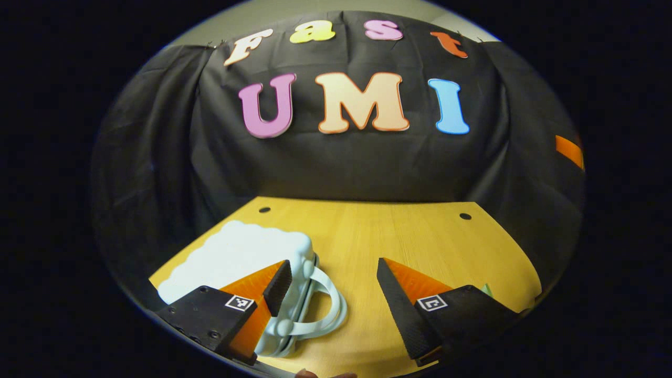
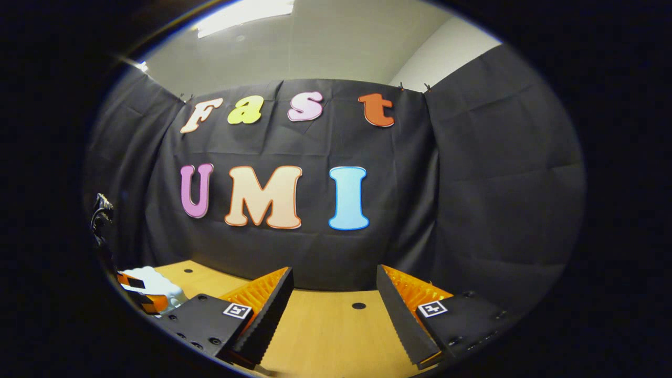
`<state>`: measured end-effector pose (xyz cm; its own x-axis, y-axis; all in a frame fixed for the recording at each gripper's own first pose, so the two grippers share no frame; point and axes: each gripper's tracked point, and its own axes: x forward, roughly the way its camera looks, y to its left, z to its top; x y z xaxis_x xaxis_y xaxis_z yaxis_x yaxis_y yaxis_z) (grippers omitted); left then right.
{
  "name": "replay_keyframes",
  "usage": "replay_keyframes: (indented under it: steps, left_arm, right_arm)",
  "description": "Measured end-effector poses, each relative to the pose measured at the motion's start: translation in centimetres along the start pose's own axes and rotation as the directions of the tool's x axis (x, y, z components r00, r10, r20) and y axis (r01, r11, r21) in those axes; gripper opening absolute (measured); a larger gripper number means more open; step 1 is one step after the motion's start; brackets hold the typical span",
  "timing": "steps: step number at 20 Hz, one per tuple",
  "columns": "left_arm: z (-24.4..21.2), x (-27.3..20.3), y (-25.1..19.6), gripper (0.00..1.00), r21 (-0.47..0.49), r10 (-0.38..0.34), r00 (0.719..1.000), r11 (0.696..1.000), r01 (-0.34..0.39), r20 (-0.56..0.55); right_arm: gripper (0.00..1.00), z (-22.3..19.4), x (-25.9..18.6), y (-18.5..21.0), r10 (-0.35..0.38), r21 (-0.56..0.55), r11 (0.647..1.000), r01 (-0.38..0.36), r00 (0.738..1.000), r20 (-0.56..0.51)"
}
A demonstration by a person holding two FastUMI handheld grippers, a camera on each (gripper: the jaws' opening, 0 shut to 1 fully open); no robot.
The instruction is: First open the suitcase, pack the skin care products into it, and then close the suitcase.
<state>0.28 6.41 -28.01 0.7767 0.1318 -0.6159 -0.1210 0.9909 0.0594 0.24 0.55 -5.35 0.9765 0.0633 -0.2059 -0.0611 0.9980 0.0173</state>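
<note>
Low in the left gripper view the left gripper (image 1: 333, 294) hangs with jaws released beside the closed white suitcase (image 1: 236, 257) on the worktop (image 1: 409, 236), probably lining up on its handle (image 1: 328, 304), while the right gripper (image 2: 333, 310) waits, jaws released too.

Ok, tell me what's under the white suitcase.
The suitcase lies closed and flat on the wooden table, handle toward the left gripper. Its shell hides the inside.

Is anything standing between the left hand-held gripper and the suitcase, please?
Nothing visible does. The small pale-blue hard-shell suitcase lies closed on the wooden table, right beside the open left hand-held gripper, its white handle facing the gap between the fingers.
</note>
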Motion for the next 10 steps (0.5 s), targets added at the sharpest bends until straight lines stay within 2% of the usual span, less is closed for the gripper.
replay_keyframes:
  steps: [4, 7, 10]
  left_arm:
    - [-4.1, 3.0, -0.3, 0.97, -0.042, -0.054, 0.98, 0.998, 0.047, -0.191]
    - [-6.6, 4.4, -0.3, 0.96, -0.038, -0.071, 0.95, 0.997, 0.062, -0.306]
    - [-8.9, 5.9, -0.4, 0.87, -0.072, -0.083, 0.906, 0.996, 0.058, -0.415]
  right_arm:
    - [0.98, -0.4, -0.3, -0.3, -0.045, 0.005, 0.999, 0.045, 0.999, -0.024]
    - [0.98, -0.4, -0.4, -0.8, -0.07, -0.005, 0.998, 0.07, 0.997, -0.024]
    - [0.99, -0.6, -0.7, -2.0, -0.106, -0.032, 0.994, 0.105, 0.994, -0.032]
